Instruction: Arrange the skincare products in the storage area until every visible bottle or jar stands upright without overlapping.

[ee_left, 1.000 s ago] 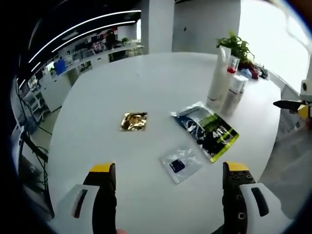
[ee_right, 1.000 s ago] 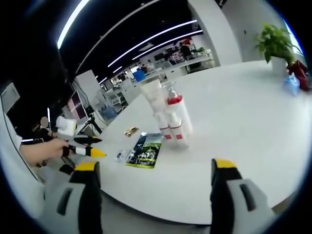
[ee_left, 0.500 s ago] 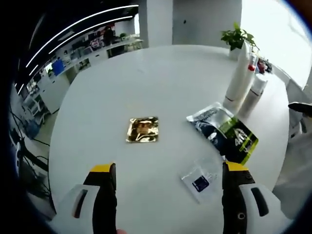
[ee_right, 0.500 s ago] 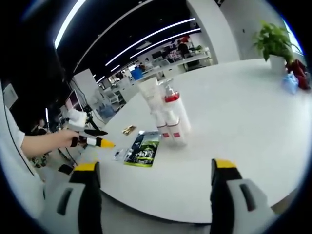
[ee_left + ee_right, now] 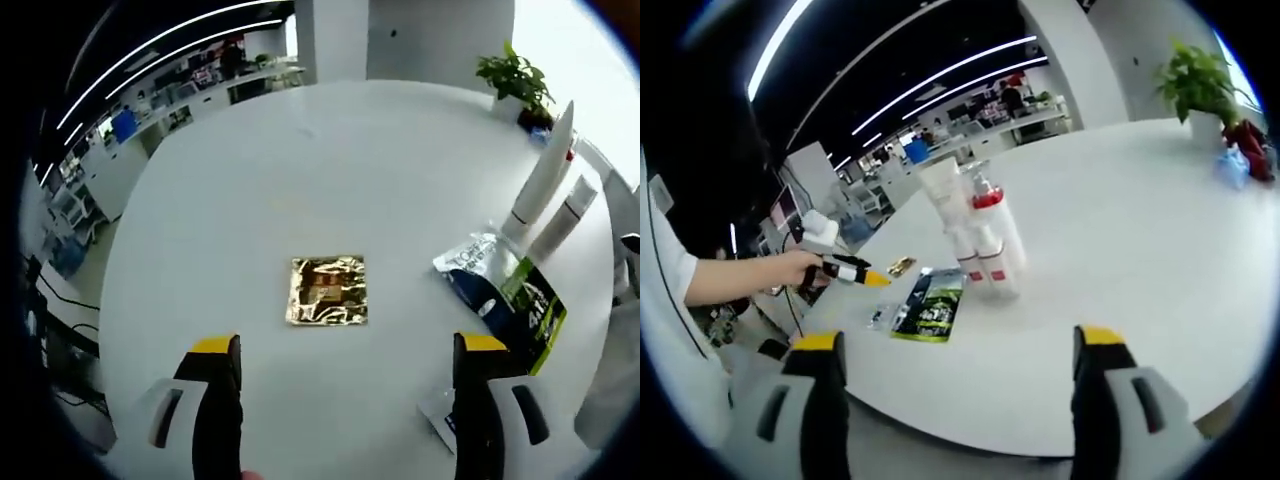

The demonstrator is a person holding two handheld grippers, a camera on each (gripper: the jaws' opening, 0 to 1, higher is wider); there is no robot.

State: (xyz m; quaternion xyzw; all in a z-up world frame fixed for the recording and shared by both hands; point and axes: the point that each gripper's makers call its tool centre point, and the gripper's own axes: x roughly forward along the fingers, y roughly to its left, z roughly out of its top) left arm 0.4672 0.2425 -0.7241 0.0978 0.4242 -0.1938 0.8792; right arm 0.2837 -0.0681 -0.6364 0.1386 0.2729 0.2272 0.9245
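1. Bottles [image 5: 980, 245] stand close together on the white table [image 5: 1120, 260].
2. Left tool [image 5: 340, 350] hangs wide open over the gold packet [image 5: 327, 290].
3. Right tool [image 5: 950, 350] is open, holding nothing.
4. Come down slowly and grab the flat packet by its edge.

Little print can be read. In the left gripper view the dark blue-and-green sachet [image 5: 505, 300], lying near the counter's edge, carries white lettering at its silver end and a large white figure on its green end, both too blurred to make out. The gold foil packet [image 5: 327, 290] shows no legible print. The red bands low on the white bottles [image 5: 985, 245] are unreadable.
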